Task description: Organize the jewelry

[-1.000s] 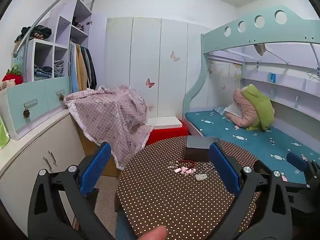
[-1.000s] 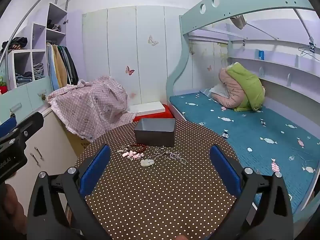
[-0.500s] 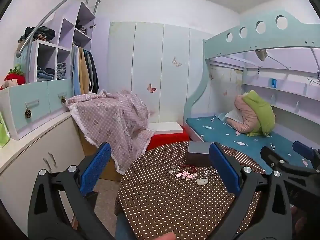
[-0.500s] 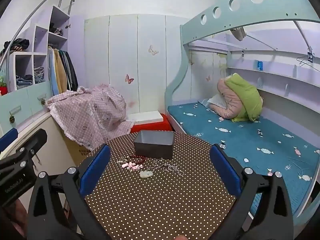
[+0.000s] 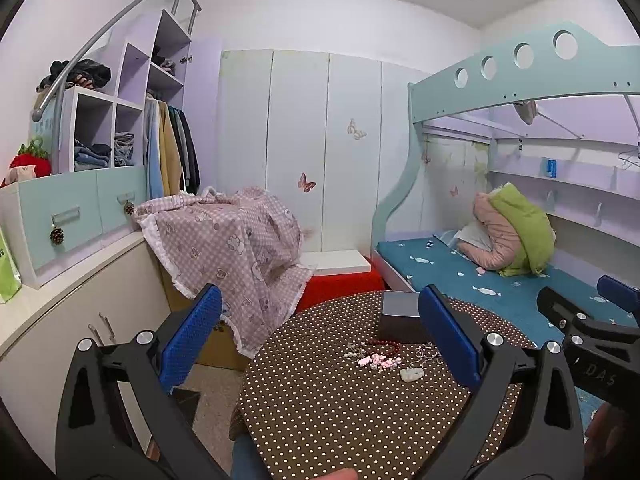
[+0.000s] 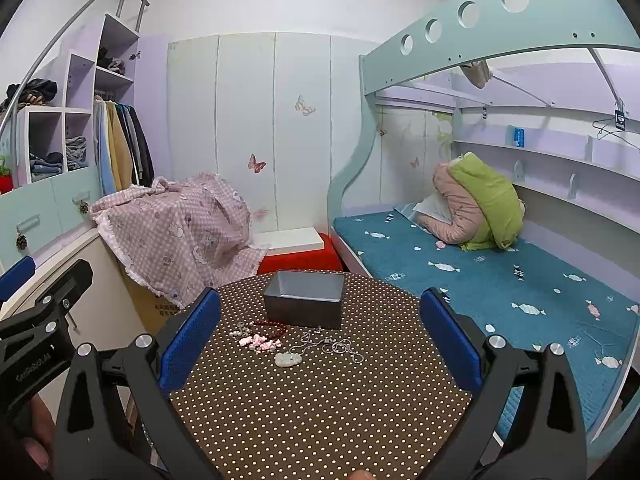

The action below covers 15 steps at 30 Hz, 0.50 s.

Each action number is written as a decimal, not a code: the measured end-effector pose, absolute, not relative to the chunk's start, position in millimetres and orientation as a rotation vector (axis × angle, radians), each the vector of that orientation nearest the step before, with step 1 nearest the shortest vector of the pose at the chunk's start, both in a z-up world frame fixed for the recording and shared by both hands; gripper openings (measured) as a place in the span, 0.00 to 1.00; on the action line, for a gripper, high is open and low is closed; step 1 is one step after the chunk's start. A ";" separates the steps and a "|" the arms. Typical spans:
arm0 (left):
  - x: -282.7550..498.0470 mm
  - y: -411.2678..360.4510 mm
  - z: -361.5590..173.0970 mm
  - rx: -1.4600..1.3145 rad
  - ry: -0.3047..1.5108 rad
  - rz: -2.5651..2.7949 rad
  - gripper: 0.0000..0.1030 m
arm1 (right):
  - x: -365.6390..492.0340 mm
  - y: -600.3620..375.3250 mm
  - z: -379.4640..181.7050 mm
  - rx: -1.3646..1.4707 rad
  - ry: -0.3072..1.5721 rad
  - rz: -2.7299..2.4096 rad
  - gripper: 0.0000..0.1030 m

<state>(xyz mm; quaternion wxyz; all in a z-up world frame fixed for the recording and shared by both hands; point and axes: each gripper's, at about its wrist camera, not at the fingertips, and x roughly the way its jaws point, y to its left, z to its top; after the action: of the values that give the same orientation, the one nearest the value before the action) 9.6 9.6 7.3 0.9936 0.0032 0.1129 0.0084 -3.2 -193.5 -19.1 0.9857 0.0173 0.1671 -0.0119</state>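
Observation:
A grey open box (image 6: 305, 299) stands at the far side of a round brown polka-dot table (image 6: 320, 400). In front of it lie a dark red bead bracelet (image 6: 270, 326), a pink bead piece (image 6: 258, 342), a pale jade pendant (image 6: 288, 359) and a silver chain (image 6: 332, 346). The same box (image 5: 400, 316), bracelet (image 5: 385, 345), pink beads (image 5: 378, 360) and pendant (image 5: 412, 375) show in the left wrist view. My left gripper (image 5: 318, 338) and my right gripper (image 6: 320, 338) are both open, empty and held above the table's near side.
A bunk bed with a blue mattress (image 6: 500, 280) stands right of the table. A pink checked blanket (image 6: 180, 236) covers something at the left, by a white cabinet (image 5: 80, 304). A red and white box (image 6: 296, 250) sits behind the table.
Both grippers have risen and tilted up a little, so the table and jewelry sit lower in both views. Both stay open and empty.

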 end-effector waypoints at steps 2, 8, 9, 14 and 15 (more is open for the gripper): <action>14.3 9.4 5.4 0.008 0.231 0.015 0.95 | 1.8 -193.5 -20.3 0.034 0.345 -0.022 0.93; 39.4 10.9 -4.0 0.013 0.266 0.024 0.95 | 19.1 -198.5 -22.7 0.022 0.365 -0.032 0.93; 42.9 12.1 -5.6 0.010 0.271 0.024 0.95 | 22.3 -199.4 -22.4 0.023 0.368 -0.033 0.93; 56.8 13.3 -4.3 0.013 0.274 0.021 0.95 | 30.3 -200.5 -19.0 0.012 0.364 -0.039 0.93; 58.3 12.5 -4.3 0.015 0.270 0.021 0.95 | 31.3 -199.9 -18.5 0.006 0.359 -0.042 0.93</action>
<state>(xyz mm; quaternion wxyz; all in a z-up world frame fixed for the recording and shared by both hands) 58.3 12.5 -4.3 0.9908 0.0076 0.1346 0.0104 31.3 -199.9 -18.5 0.9837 0.0030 0.1786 -0.0207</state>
